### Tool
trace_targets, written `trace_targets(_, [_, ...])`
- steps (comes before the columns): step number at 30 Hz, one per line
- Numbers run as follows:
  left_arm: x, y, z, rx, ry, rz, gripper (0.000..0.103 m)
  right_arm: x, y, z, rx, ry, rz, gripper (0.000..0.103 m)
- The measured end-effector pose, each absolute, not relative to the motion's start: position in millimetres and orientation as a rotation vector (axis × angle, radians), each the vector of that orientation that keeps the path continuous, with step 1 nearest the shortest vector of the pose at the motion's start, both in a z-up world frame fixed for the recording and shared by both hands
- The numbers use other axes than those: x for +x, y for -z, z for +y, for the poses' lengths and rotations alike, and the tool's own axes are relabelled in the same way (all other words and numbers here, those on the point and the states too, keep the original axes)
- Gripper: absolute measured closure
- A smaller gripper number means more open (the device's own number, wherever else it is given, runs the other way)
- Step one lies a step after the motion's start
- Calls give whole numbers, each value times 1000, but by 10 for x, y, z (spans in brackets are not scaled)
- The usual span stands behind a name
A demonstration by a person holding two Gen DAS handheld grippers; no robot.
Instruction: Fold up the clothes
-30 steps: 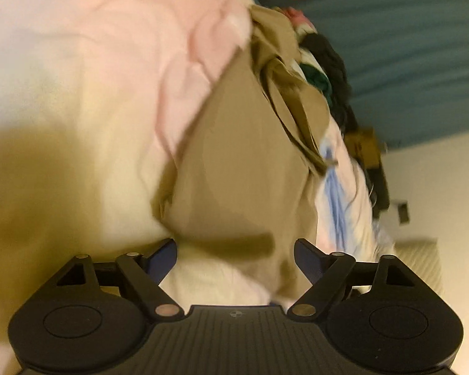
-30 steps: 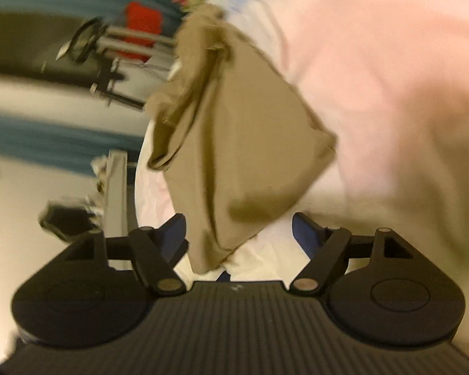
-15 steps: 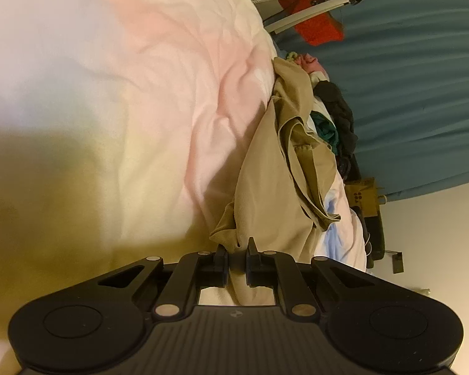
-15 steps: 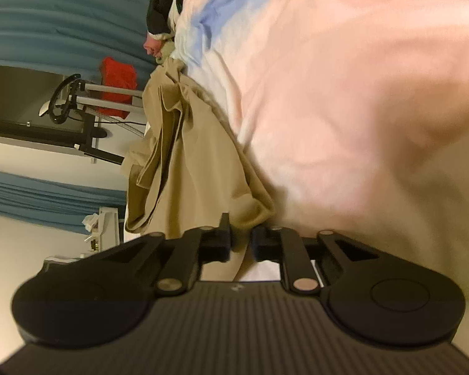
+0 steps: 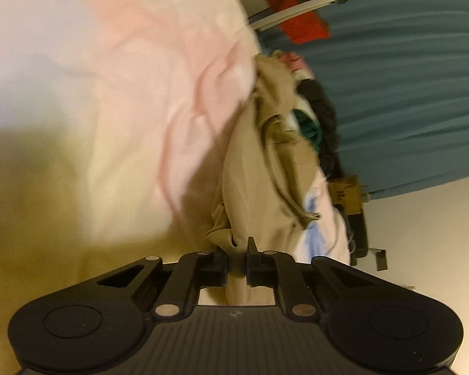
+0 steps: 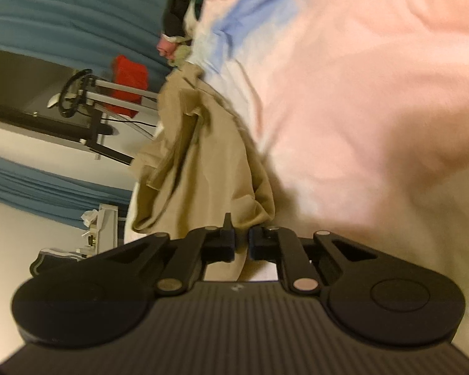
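- Where the pink bedsheet (image 5: 115, 100) meets the clothes pile (image 5: 315, 125), the tan garment (image 5: 253, 187) lies crumpled along the bed's edge.
- The left gripper (image 5: 237, 261) is clamped narrow on a tan fold near the garment's end.
- The right gripper (image 6: 241, 243) likewise pinches the tan garment (image 6: 203, 168), fabric between its jaws.
- A blue curtain (image 5: 406, 78) hangs behind.
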State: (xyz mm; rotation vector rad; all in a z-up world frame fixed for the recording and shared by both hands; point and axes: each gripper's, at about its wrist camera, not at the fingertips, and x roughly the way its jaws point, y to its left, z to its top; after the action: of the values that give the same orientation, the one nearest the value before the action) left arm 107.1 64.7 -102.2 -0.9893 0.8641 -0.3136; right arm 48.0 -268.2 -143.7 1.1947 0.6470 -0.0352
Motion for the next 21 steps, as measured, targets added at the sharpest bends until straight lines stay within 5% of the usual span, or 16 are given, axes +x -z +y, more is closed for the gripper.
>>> trace_targets(8, [625,438,631,-915,408,706,97,199,919,-2663,1094,-56,485,95])
trace_targets(21, [-1288,60,942,-962,472,655,97,-1616,481,-2438,987,-102,403,95])
